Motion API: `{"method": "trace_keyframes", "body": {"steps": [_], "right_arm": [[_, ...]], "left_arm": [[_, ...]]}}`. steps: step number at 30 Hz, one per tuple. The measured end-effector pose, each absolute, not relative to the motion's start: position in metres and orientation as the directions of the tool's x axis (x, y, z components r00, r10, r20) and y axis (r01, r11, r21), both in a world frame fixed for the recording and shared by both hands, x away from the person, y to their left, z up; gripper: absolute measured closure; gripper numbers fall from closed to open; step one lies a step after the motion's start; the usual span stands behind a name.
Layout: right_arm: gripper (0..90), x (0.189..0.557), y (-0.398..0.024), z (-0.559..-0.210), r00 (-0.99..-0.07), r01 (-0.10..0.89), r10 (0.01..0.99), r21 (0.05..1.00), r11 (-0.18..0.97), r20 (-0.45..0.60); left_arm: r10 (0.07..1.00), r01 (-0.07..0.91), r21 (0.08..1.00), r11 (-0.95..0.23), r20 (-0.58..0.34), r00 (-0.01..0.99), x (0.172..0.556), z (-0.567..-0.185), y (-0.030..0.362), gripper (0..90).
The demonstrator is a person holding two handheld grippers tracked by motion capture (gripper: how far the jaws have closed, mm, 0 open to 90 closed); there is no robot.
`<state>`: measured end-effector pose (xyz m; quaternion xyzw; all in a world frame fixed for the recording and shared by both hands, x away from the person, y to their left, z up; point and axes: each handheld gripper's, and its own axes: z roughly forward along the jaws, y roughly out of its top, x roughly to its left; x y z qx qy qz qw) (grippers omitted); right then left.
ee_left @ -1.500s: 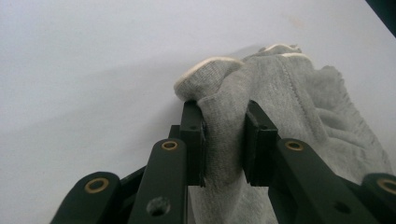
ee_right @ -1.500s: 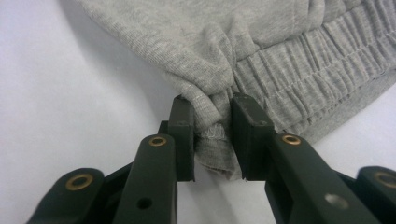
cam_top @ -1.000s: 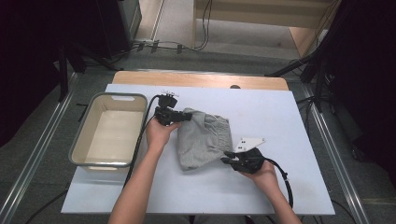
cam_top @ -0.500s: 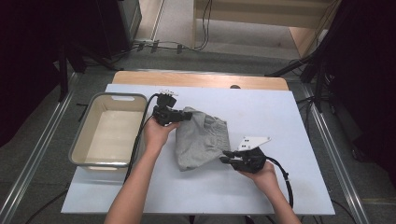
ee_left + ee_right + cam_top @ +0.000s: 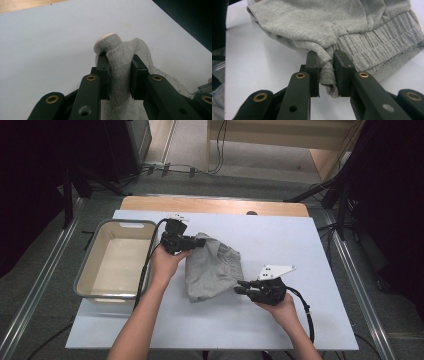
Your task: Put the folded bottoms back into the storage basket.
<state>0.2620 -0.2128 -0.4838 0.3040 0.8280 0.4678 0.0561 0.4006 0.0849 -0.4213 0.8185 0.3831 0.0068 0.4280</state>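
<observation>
A grey knit garment [image 5: 212,267] with a ribbed elastic waistband lies bunched in the middle of the pale table. My left gripper [image 5: 200,241] holds its upper left corner slightly above the surface; in the left gripper view a fold of the grey garment [image 5: 120,72] is pinched between the black pads. My right gripper [image 5: 241,289] is shut on the lower right edge. In the right gripper view the garment [image 5: 329,27] spreads ahead, and a thick hem [image 5: 327,77] is clamped between the pads.
A grey plastic bin [image 5: 92,272] with nothing in it stands on the table's left side, right beside my left forearm. A wooden strip [image 5: 215,205] runs along the far edge. Bare table surface [image 5: 300,245] lies to the right of the garment.
My left gripper has risen a little with the garment corner in it. The right gripper has stayed in place at the cloth's edge.
</observation>
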Motion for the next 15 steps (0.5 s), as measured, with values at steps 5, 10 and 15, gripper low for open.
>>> {"method": "trace_keyframes", "body": {"steps": [5,10,15], "right_arm": [[73.4,0.261,-0.213,-0.481,-0.814,0.441,0.549,0.817,0.372,0.19],[73.4,0.259,-0.215,-0.476,-0.815,0.437,0.54,0.833,0.34,0.207],[73.5,0.257,-0.216,-0.472,-0.82,0.425,0.534,0.845,0.324,0.208]], "left_arm": [[0.629,0.611,0.712,-0.345,-0.307,0.714,0.398,-0.417,0.086,73.9],[0.621,0.599,0.722,-0.346,-0.303,0.723,0.395,-0.411,0.088,73.9],[0.61,0.581,0.733,-0.354,-0.29,0.738,0.392,-0.405,0.087,73.9]]}}
